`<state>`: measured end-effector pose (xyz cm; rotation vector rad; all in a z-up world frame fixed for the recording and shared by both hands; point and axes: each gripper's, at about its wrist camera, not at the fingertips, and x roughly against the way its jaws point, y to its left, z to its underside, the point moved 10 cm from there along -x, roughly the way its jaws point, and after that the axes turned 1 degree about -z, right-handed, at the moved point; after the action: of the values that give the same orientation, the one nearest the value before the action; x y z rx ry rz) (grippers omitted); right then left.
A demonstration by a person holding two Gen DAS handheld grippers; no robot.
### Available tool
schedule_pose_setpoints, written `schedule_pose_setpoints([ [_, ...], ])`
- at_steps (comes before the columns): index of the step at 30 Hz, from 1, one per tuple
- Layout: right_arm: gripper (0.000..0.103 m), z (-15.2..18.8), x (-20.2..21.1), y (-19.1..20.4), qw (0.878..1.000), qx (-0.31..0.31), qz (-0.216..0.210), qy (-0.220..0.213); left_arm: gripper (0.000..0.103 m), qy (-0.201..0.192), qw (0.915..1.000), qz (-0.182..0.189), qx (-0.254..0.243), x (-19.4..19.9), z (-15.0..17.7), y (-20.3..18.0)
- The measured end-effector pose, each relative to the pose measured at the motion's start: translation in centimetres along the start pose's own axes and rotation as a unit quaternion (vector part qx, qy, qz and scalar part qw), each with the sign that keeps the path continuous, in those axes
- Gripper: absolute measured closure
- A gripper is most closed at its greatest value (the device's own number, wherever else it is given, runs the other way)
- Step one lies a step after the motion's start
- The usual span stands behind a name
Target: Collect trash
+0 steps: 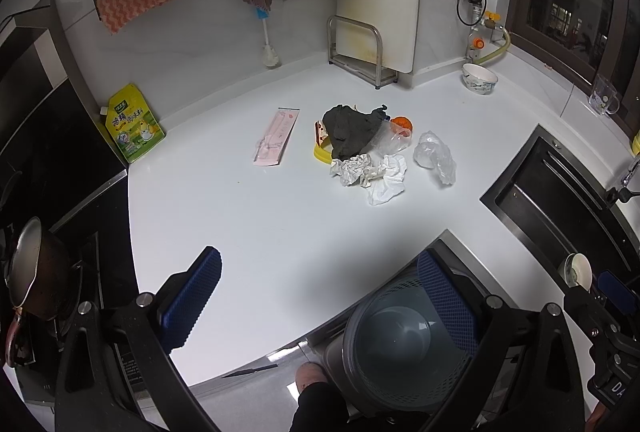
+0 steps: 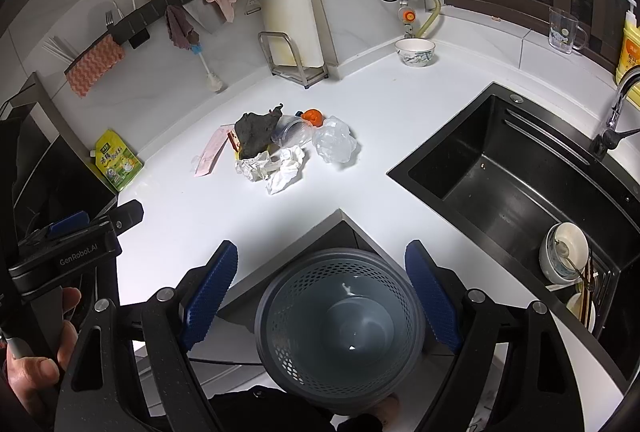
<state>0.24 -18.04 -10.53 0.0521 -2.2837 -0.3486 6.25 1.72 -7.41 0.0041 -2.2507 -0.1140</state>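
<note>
A heap of trash lies mid-counter: a dark rag, crumpled white paper, a clear plastic bag, a clear cup, an orange lid and a pink wrapper. A grey perforated bin stands on the floor below the counter's inner corner. My left gripper is open above the counter edge. My right gripper is open, its fingers straddling the bin from above. Neither holds anything.
A black sink with bowls lies right. A stove with a pan sits left, a yellow-green pouch beside it. A cutting board in a rack, a patterned bowl and a mug stand at the back.
</note>
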Motion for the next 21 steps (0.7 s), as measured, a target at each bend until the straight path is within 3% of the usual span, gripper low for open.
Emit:
schedule_pose_setpoints([
  [11, 0.021, 0.4, 0.1, -0.3, 1.000, 0.004, -0.008, 0.004, 0.006, 0.004, 1.0000, -0.005, 0.008, 0.1, 0.2, 0.4],
  [21, 0.021, 1.3, -2.6, -2.1, 0.999, 0.010, -0.032, 0.027, 0.006, 0.033, 0.9988, -0.030, 0.021, -1.1, 3.5, 1.0],
])
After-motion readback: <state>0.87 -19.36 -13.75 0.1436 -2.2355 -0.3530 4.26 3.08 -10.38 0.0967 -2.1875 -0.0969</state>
